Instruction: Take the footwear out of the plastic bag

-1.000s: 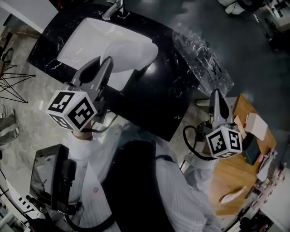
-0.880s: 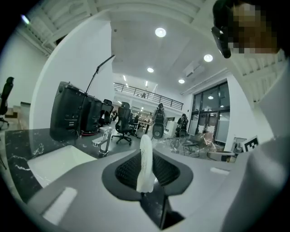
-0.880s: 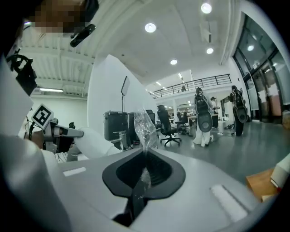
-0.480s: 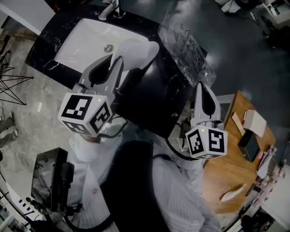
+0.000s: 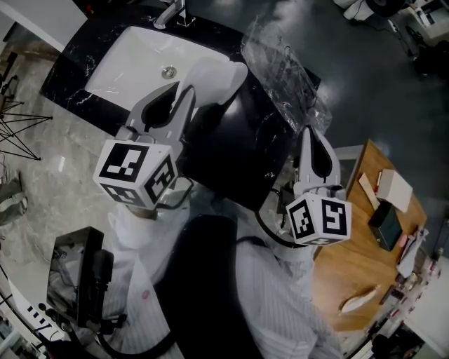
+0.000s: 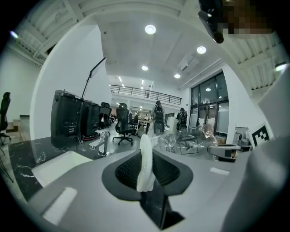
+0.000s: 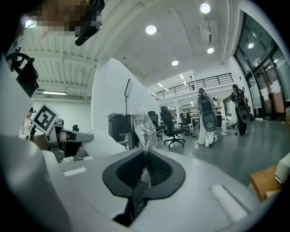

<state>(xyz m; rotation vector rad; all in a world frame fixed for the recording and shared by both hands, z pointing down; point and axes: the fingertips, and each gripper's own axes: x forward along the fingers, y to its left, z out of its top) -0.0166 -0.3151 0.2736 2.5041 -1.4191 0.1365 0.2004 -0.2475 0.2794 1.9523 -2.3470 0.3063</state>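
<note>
While right tool (image 7: 144,158) grips bag (image 5: 284,70), slipper (image 5: 214,77) outside.

There are two hand-held grippers in the head view: the left hand-held gripper (image 5: 184,91) at eleven o'clock and the right hand-held gripper (image 5: 309,134) at two o'clock. They carry two marker cubes, the left cube (image 5: 135,172) and the right cube (image 5: 319,219). There is one white slipper (image 5: 216,78) at twelve o'clock and one clear plastic bag (image 5: 284,66) at one o'clock. One sink (image 5: 126,59) with one faucet (image 5: 172,12) lies toward eleven o'clock. Two tables show: one black table (image 5: 242,161) at centre and one wooden table (image 5: 351,272) at four o'clock.
</note>
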